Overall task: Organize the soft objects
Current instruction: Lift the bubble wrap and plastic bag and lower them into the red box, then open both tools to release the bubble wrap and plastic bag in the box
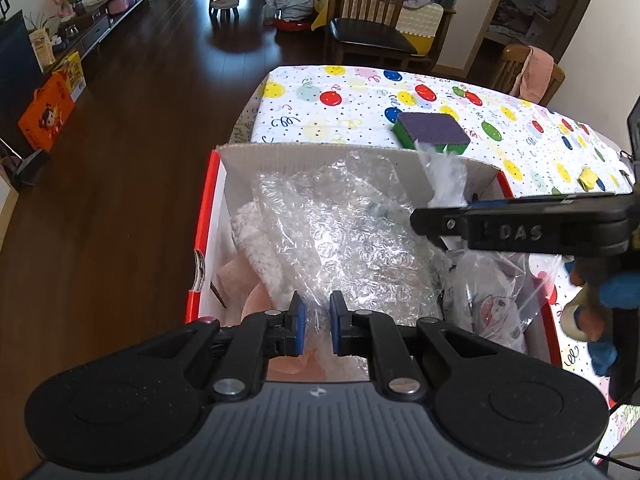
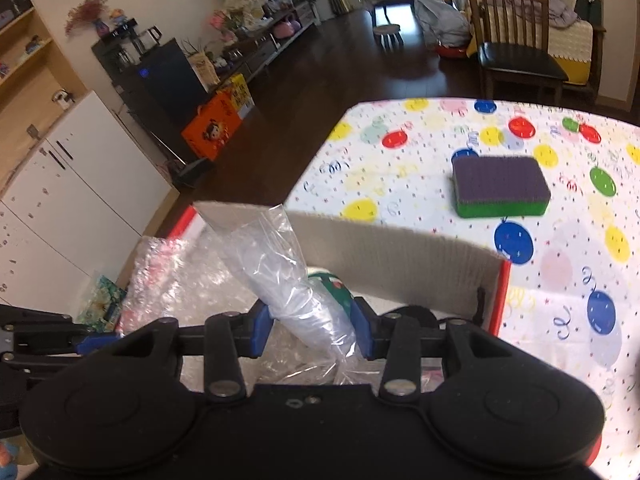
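item: plastic bag (image 2: pixel 296 300), limp, slippery, lower centre; my right claw (image 2: pixel 312 330) is pinching its bunched neck; left claw (image 1: pixel 317 322) is hanging released.

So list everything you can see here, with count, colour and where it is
sponge: one, purple top on green, on the tablecloth beyond the box
box: one, red outside, white inside, at the table edge
bubble wrap: one sheet, clear, in the box
fluffy fabric: white and pink, under the bubble wrap, left side of box
clear plastic bag: one, between the right tool's pads
tablecloth: one, white with coloured balloons
wooden chair: one, brown, beyond the table
left tool: slightly open around bubble wrap
right tool: shut on the clear plastic bag
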A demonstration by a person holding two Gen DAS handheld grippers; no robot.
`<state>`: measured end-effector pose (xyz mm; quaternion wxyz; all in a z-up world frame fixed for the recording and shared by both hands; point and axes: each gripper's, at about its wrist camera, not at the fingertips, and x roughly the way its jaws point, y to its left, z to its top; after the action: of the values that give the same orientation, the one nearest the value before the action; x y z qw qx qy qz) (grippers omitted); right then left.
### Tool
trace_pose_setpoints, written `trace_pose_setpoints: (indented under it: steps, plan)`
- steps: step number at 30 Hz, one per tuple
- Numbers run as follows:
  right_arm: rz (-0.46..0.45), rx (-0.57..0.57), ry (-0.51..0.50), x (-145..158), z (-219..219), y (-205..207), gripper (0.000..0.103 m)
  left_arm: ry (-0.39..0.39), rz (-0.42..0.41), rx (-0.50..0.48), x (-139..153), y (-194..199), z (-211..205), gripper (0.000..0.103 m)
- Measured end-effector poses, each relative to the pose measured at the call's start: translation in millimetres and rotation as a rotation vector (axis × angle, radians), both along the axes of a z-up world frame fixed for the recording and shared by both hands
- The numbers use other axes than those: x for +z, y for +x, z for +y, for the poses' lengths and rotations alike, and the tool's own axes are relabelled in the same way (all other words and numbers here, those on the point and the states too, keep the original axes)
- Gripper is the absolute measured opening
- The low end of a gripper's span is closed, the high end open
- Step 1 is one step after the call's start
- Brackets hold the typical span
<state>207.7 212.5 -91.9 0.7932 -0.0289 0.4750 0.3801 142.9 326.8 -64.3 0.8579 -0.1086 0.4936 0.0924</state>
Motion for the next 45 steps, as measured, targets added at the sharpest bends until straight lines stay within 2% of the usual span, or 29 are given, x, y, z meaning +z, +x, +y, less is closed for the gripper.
trace_pose_setpoints:
  steps: [8,14,17,25,31,34,36,37,38,39,45]
  plan:
    - [0.008,0.012,-0.067,-21,11,-9,0.041,-0.038,-0.009,0.036,-14,-8,5,0.012]
    - [-0.032,0.046,-0.104,-26,17,-20,0.044,-0.063,-0.028,0.058,-16,-15,7,0.012]
    - [-0.045,0.072,-0.117,-23,19,-21,0.045,-0.069,-0.036,0.06,-15,-18,6,0.012]
    - [-0.082,0.093,-0.074,-2,8,-26,0.062,-0.091,-0.061,0.063,-10,-27,6,0.012]
    - [-0.091,0.088,-0.028,20,-11,-31,0.065,-0.104,-0.068,0.058,-5,-32,4,0.015]
    - [-0.1,0.091,-0.004,32,-23,-35,0.067,-0.118,-0.075,0.06,-4,-34,5,0.025]
    - [-0.103,0.092,0.01,40,-32,-38,0.068,-0.119,-0.08,0.063,-3,-35,5,0.037]
    - [-0.102,0.094,0.019,44,-37,-39,0.068,-0.12,-0.082,0.064,-3,-36,5,0.045]
    - [-0.106,0.094,0.026,49,-42,-42,0.068,-0.12,-0.086,0.063,-2,-36,5,0.063]
    - [-0.111,0.096,0.033,53,-48,-44,0.068,-0.12,-0.091,0.061,-2,-37,5,0.072]
    - [-0.159,0.101,0.064,84,-84,-63,0.075,-0.086,-0.142,0.064,13,-47,3,0.072]
